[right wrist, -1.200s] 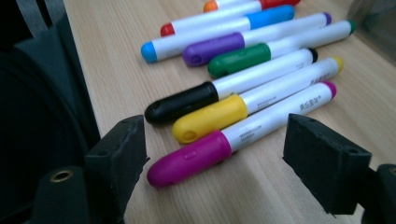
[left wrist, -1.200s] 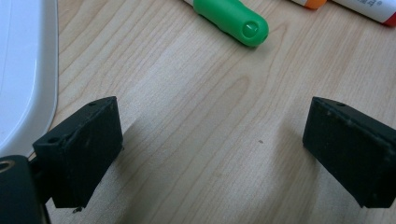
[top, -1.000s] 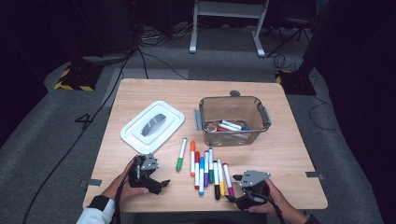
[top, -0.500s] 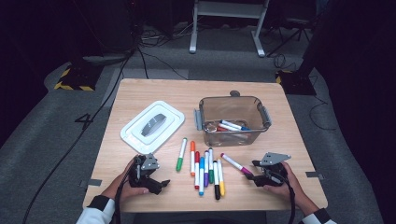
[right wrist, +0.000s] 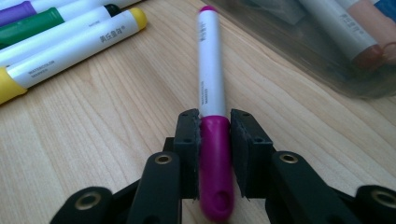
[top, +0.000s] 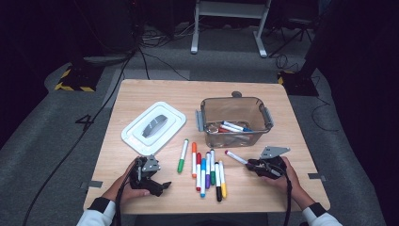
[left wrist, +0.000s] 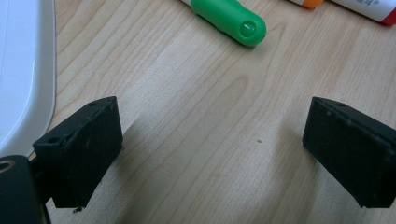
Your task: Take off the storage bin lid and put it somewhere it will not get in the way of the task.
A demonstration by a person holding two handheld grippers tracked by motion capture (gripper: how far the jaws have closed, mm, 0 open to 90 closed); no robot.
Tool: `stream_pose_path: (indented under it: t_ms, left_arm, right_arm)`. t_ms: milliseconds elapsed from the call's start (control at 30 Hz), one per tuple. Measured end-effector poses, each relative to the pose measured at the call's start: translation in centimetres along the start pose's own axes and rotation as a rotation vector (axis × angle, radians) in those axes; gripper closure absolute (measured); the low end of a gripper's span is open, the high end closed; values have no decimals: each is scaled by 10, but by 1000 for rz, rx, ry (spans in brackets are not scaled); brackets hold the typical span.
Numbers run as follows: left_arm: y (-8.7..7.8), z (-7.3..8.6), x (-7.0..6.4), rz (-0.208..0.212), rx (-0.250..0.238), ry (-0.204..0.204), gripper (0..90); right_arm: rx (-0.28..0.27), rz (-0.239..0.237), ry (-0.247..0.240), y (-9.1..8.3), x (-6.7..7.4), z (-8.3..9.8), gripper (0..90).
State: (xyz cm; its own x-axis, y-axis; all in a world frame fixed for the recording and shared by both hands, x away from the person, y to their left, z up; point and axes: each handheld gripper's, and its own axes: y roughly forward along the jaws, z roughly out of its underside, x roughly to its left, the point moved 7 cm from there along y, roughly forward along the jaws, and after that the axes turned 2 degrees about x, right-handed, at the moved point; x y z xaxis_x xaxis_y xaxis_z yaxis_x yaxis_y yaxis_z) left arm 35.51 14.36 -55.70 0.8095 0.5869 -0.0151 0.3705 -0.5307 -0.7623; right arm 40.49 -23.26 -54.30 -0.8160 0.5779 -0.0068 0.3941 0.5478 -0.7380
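- Our right gripper (right wrist: 215, 140) is clamped on a magenta marker (right wrist: 212, 98); its jaws have just been closing, and both black pads now press against the marker's magenta cap.
- In the right gripper view the marker's white barrel runs straight ahead from the jaws, low over the wood, ending in a small magenta tip.
- From the high view we see the right gripper (top: 256, 164) at the near right of the bench (top: 155, 94), with the magenta marker (top: 235, 157) angling up and left from it, its tip just in front of the clear bin (top: 234, 121).
- The clear bin stands at the far right of the bench and has several markers lying in it.
- A row of loose markers (top: 208, 172) lies side by side at the near middle of the bench, left of the held one and apart from it.
- A green marker (top: 182, 155) lies a little left of that row, slightly tilted.
- Our left gripper (top: 157, 186) sits at the near left of the bench with its jaws spread wide and bare wood between them.
- In the left gripper view the green marker's cap (left wrist: 231, 21) lies ahead of the open jaws, well clear of them.
- A white lid (top: 153, 127) lies flat on the left half of the bench, just beyond our left hand (top: 124, 186).
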Motion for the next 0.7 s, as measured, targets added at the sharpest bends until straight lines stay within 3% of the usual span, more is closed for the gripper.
stream_pose_path:
  t_ms: [100, 300, 700]
  left_arm:
    - [0, 0, 0, 0, 0, 0, 52]
    - [0, 0, 0, -1, -1, -1, 53]
    - [0, 0, 0, 0, -1, -1, 53]
  right_arm:
    - [10, -4, -12, -2, -1, 1, 742]
    - [22, -56, -54, -11, 6, 4, 744]
    - [-84, -104, -127, -52, 13, -14, 744]
